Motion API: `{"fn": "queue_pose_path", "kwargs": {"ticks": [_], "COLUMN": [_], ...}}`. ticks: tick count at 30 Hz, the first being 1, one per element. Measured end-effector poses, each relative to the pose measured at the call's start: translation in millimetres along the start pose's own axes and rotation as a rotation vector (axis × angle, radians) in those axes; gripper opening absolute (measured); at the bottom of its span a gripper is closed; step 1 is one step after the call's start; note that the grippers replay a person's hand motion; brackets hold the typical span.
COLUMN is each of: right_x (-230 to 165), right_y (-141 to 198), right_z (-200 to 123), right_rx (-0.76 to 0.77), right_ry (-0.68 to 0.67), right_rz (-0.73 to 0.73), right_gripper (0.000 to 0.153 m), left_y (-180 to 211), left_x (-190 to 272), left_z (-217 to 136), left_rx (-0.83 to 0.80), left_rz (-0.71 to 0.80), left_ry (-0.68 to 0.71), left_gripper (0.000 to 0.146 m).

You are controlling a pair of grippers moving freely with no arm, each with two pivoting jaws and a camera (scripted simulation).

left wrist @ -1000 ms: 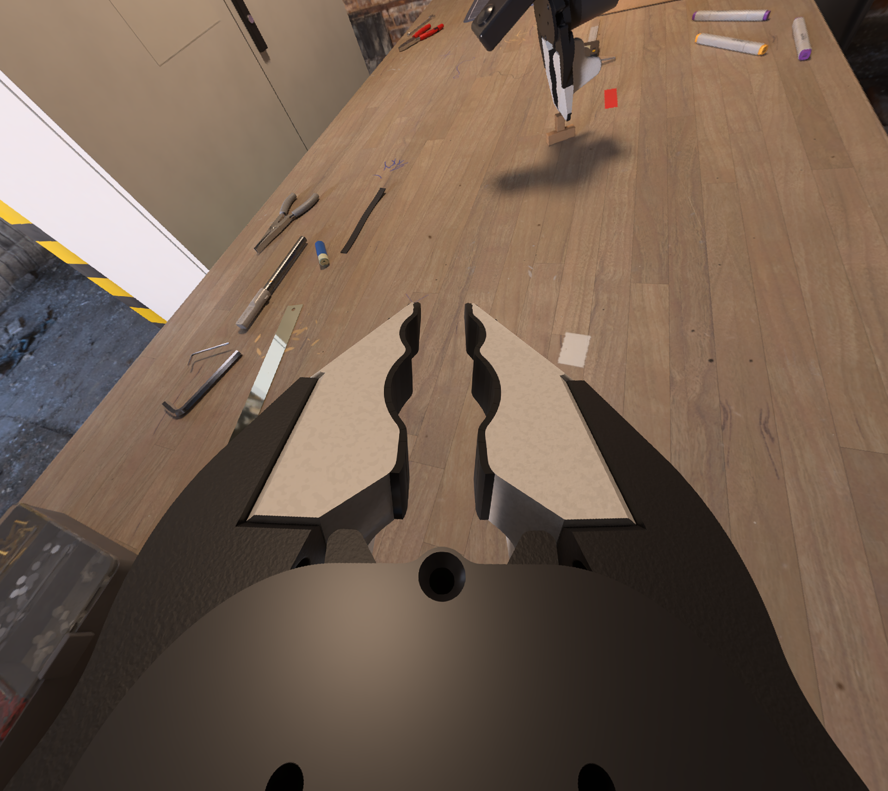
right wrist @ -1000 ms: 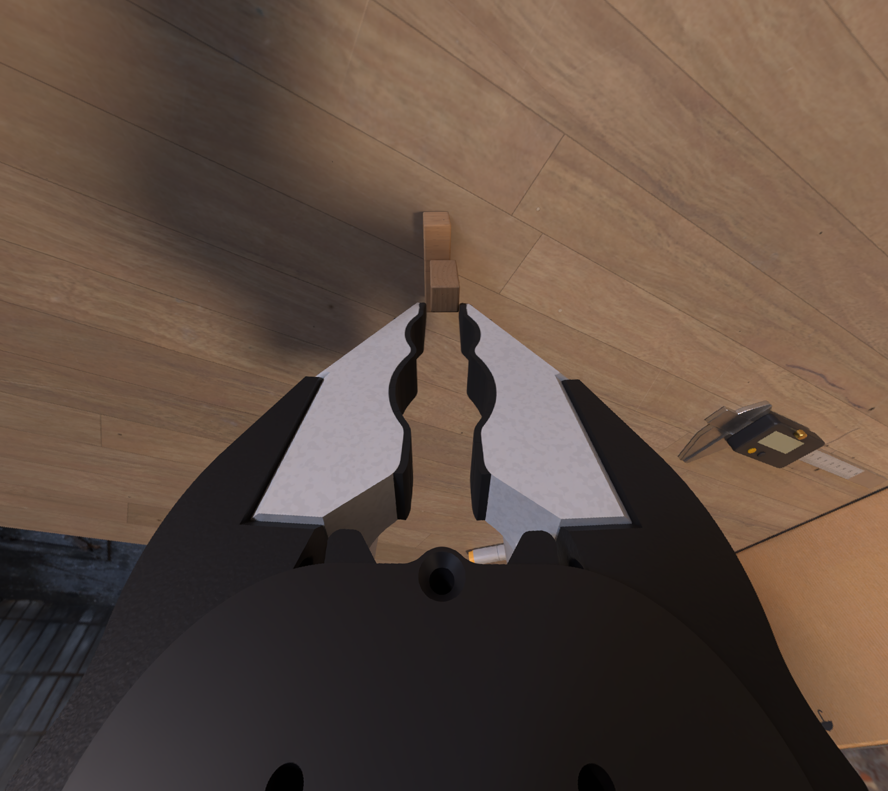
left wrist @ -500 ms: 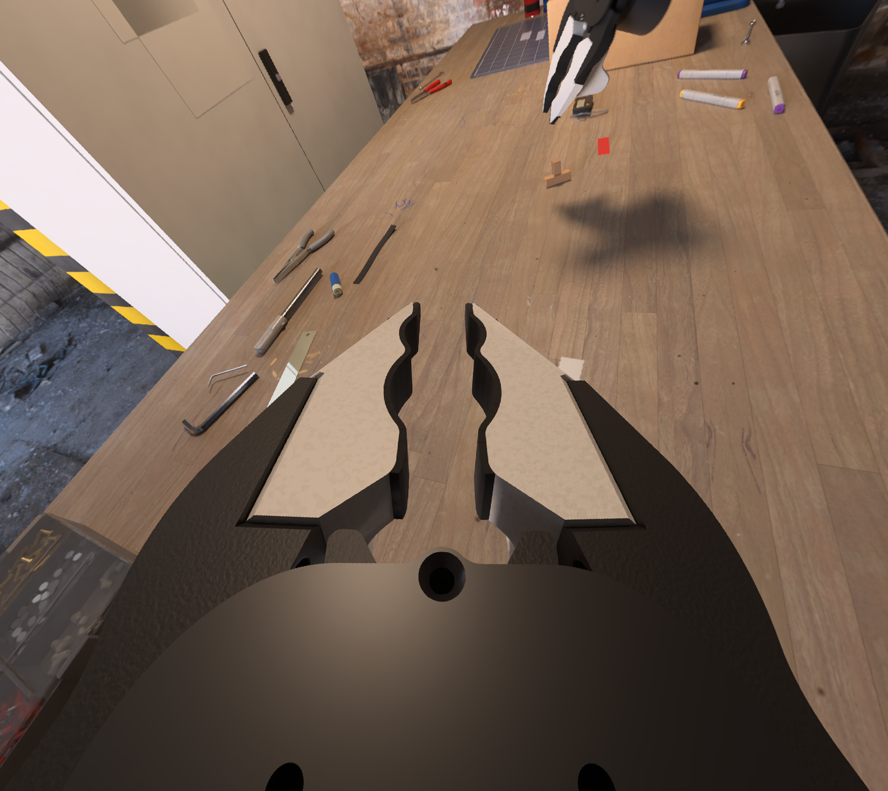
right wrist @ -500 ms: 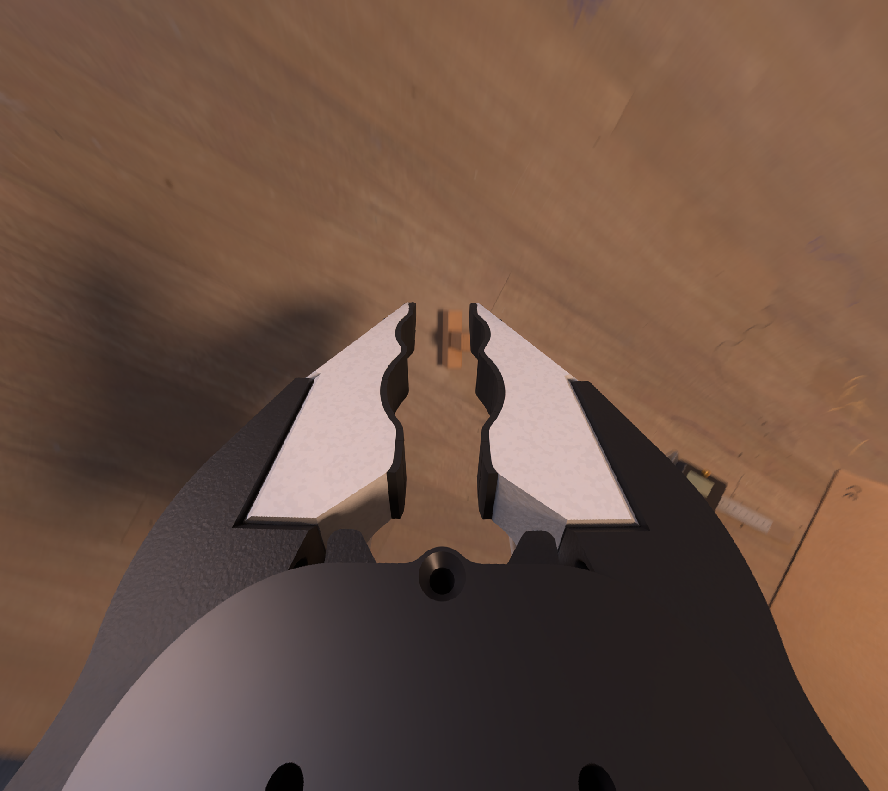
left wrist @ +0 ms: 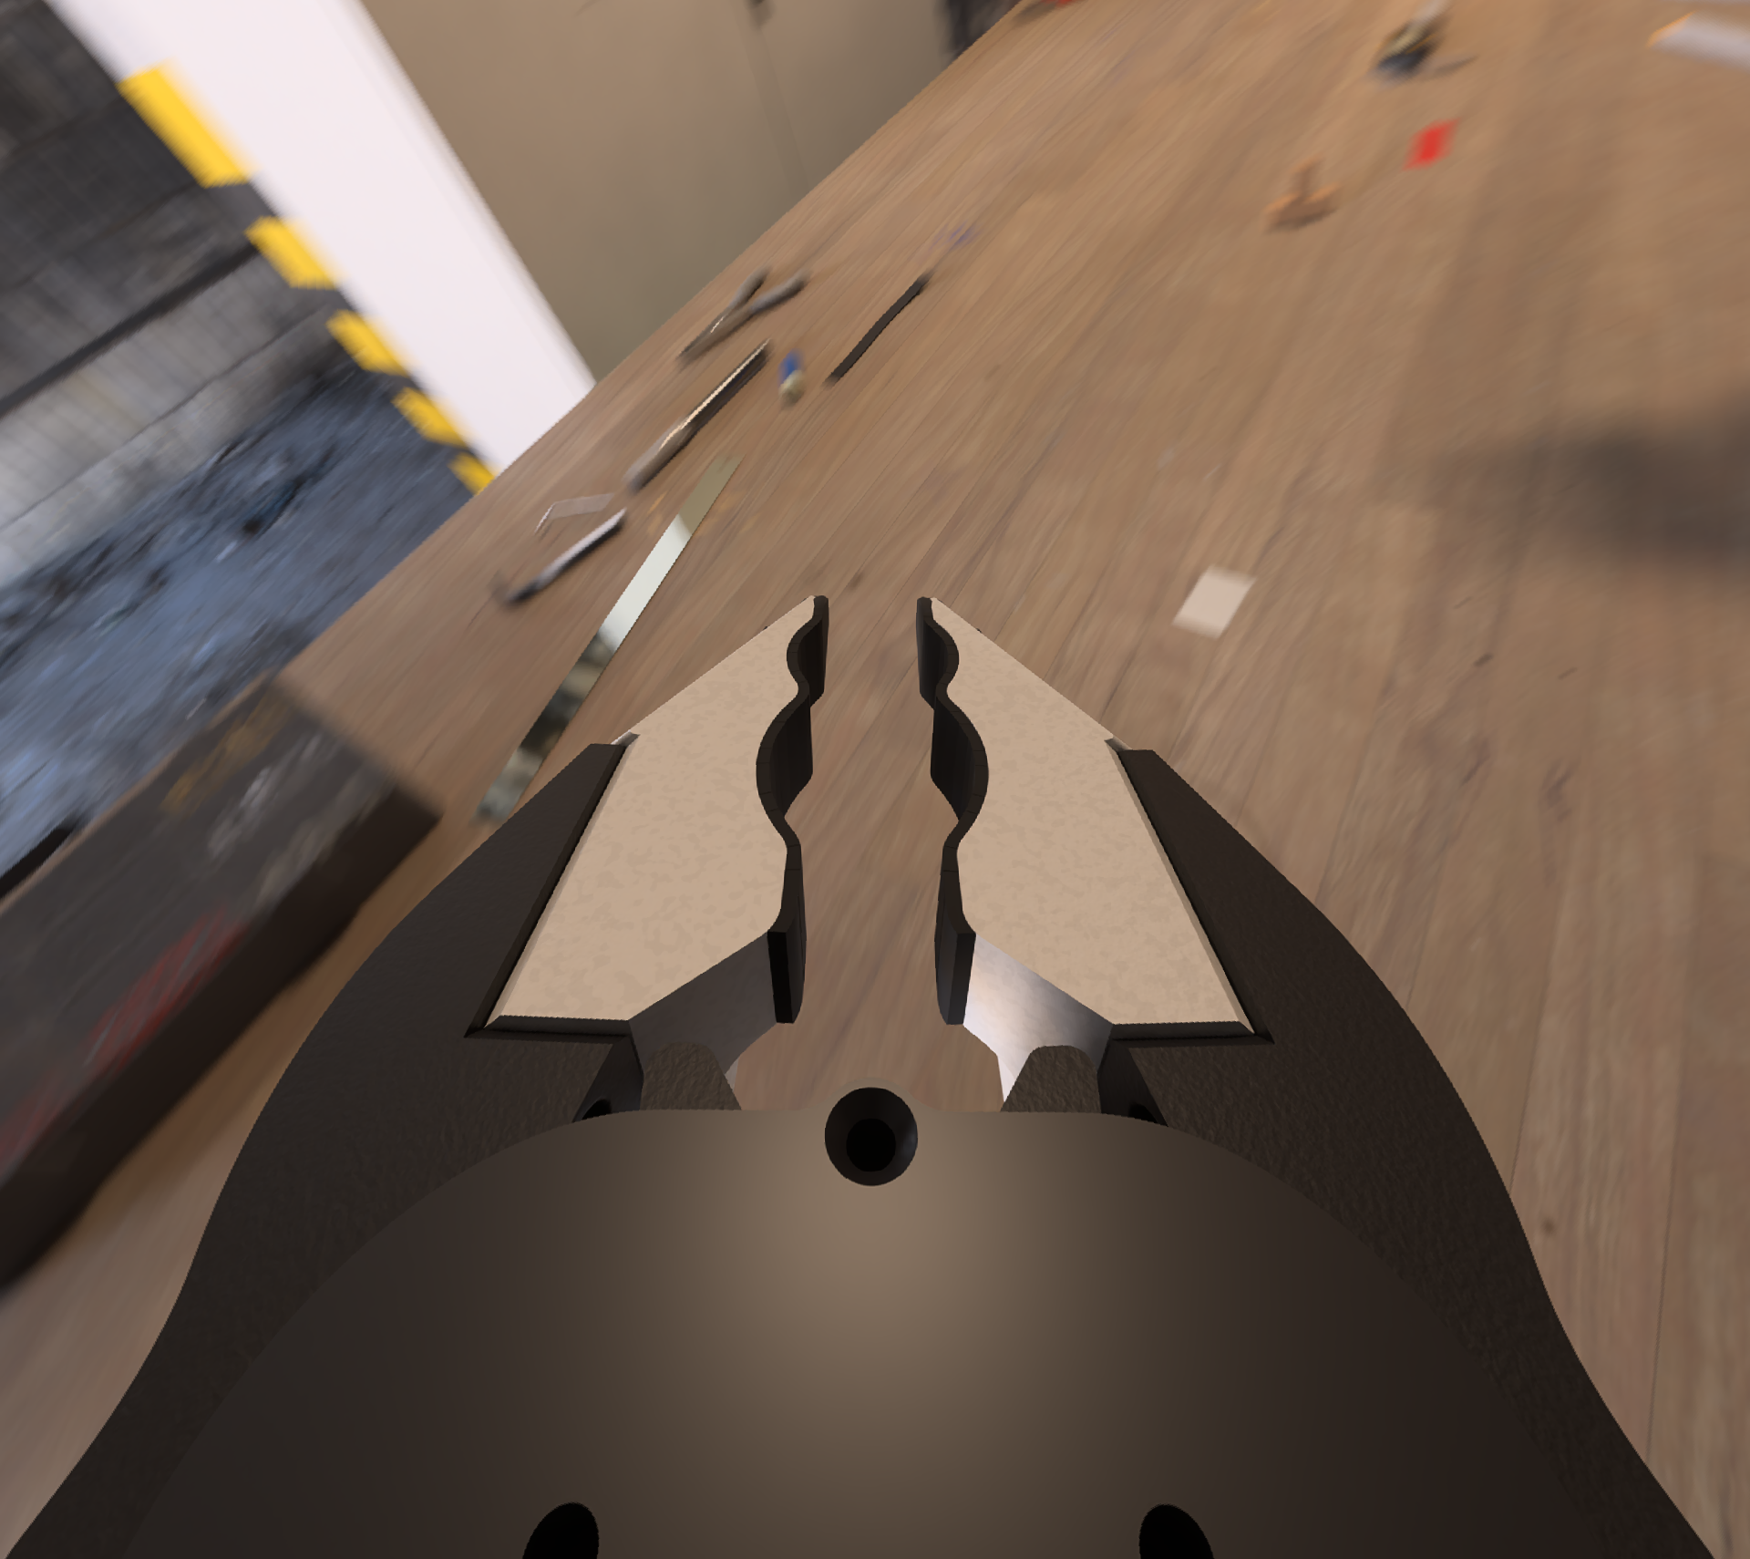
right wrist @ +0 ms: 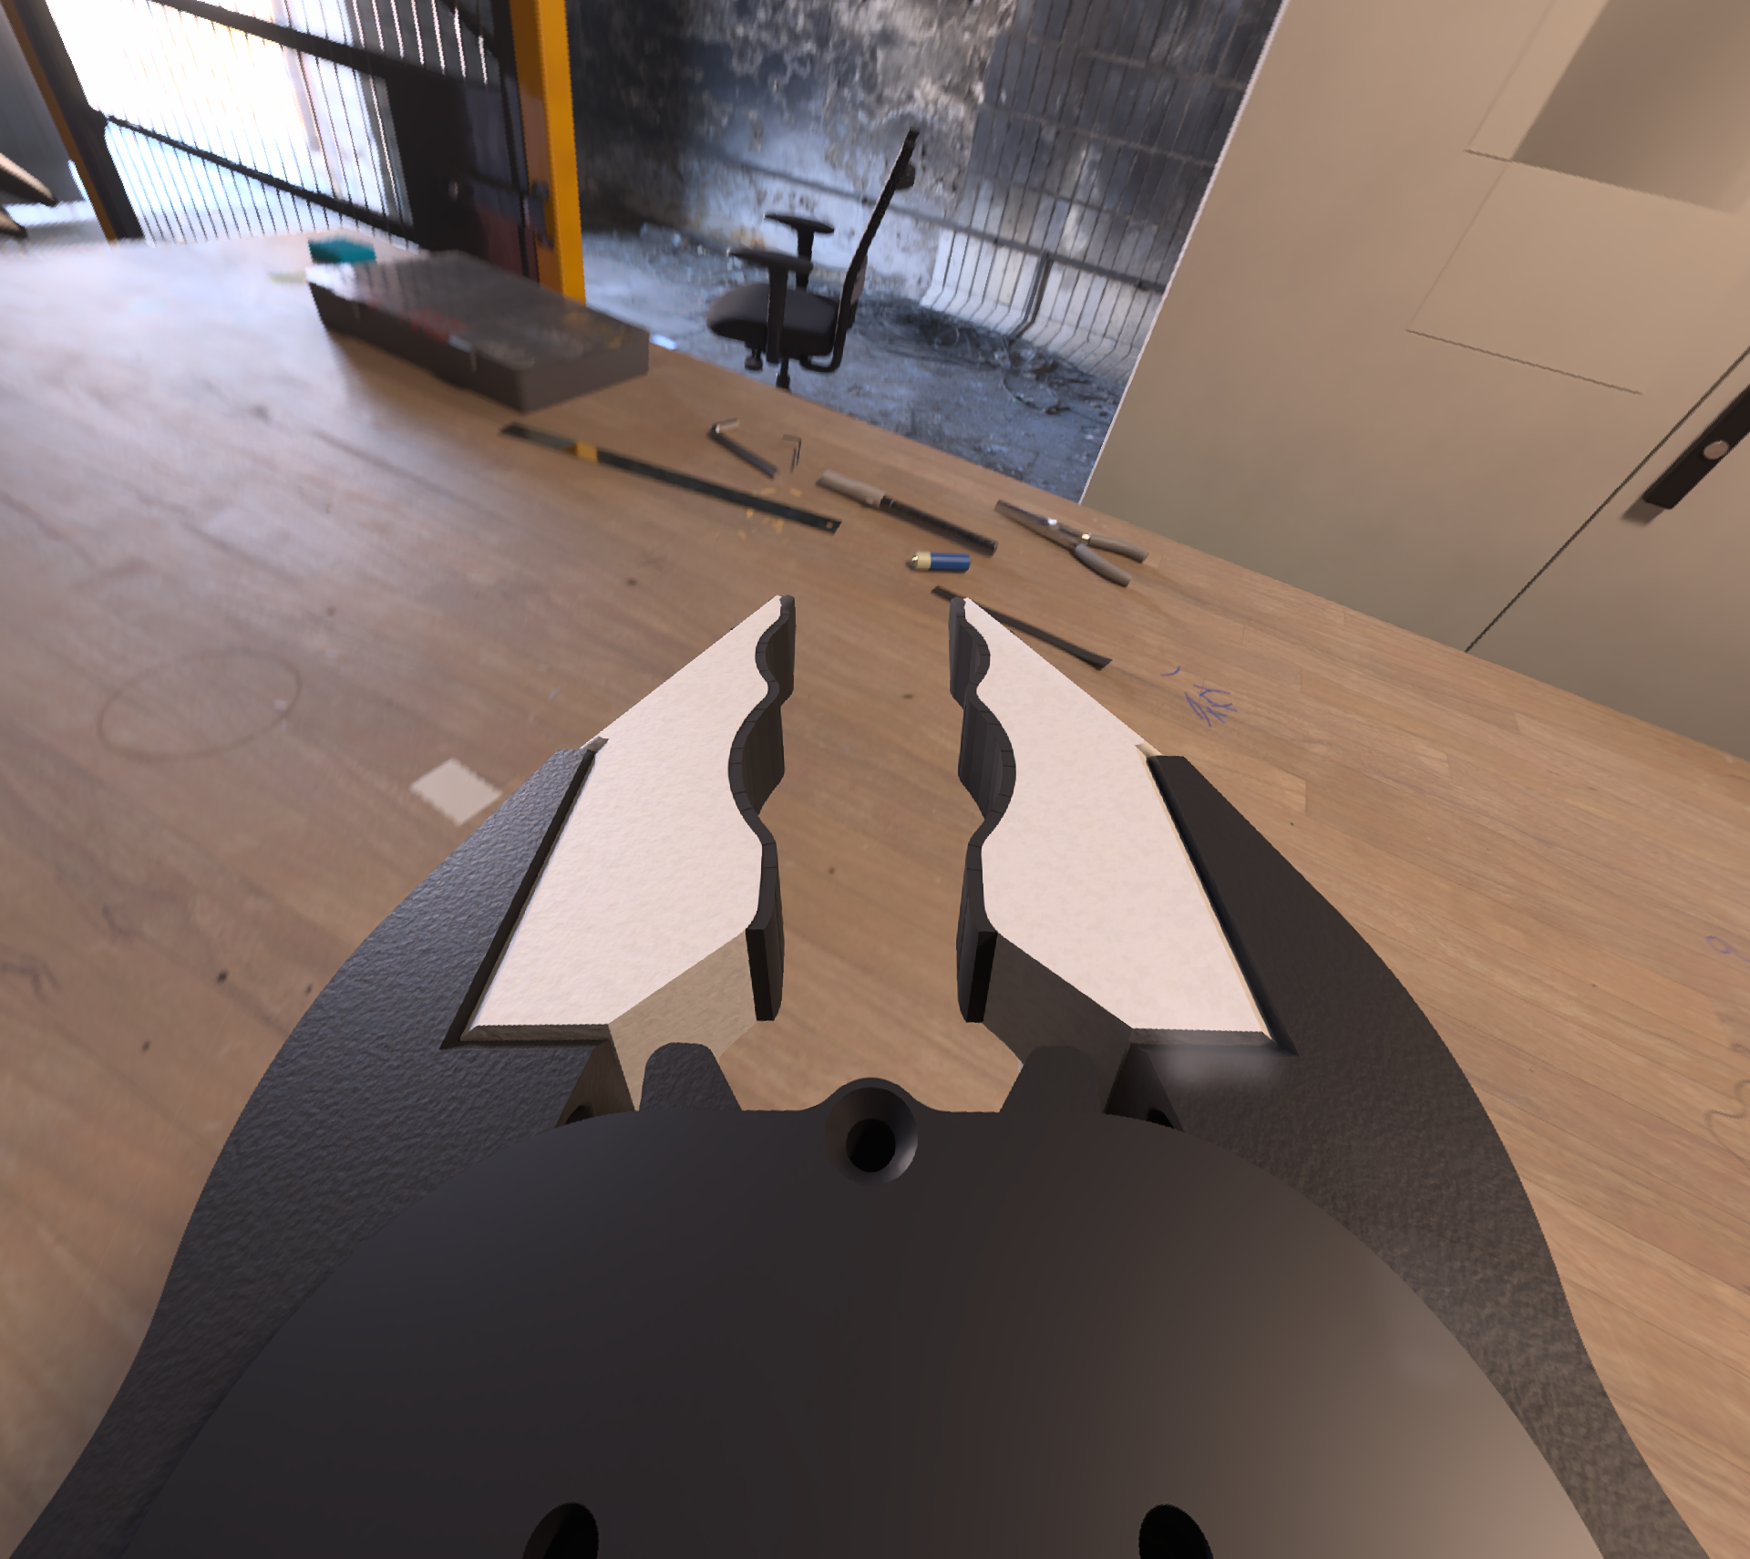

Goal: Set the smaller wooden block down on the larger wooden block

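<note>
Right gripper (right wrist: 871, 599): fingers spread, nothing between them, held above the bench (right wrist: 284, 566) and facing its far edge. Left gripper (left wrist: 869, 602): fingers apart with a narrow gap, empty, held above the same bench.

Blocks (left wrist: 1305, 197): visible only in the left wrist view, far right, well apart from both grippers, just beside a red tag (left wrist: 1432, 143). Motion blur prevents confirming which block lies on which. The stack reads as one small tan shape; the placement is judged complete, with only retreat remaining.

Change from 0.5 s ago: the right gripper has swung from looking down at the blocks to looking across the bench toward the tools (right wrist: 1070, 538) and is no longer visible in the left view. The left view has tilted and blurred.
</note>
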State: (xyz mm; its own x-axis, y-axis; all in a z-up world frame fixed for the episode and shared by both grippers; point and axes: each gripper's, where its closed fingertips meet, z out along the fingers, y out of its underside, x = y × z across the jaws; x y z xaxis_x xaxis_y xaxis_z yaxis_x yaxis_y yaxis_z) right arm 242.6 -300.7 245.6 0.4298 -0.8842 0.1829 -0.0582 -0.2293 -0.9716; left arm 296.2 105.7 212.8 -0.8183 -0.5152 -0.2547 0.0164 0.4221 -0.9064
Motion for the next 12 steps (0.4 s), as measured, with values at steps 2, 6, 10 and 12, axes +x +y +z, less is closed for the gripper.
{"fn": "queue_pose_path", "kwargs": {"ticks": [2, 6, 10, 12], "right_x": [-21.7, -61.4, -83.5, -89.7], "right_y": [5.5, 11.0, 11.6, 12.5], "right_z": [-3.4, -5.8, -1.4, 2.3], "right_rx": [-0.042, -0.095, -0.135, -0.151], "right_ry": [-0.009, -0.060, -0.081, -0.086], "right_rz": [-0.056, -0.121, -0.169, -0.178], "right_gripper": [0.032, 0.031, 0.031, 0.031], "left_y": [37.0, 106.5, 145.8, 159.6], "left_x": [-16.9, -61.8, -86.9, -93.7], "left_z": [-30.6, -128.9, -204.3, -215.6], "left_rx": [-0.092, -0.276, -0.289, -0.231], "left_rz": [-0.024, -0.066, -0.282, -0.398], "left_ry": [-0.145, -0.530, -0.687, -0.703], "left_gripper": [0.018, 0.017, 0.032, 0.038]}}
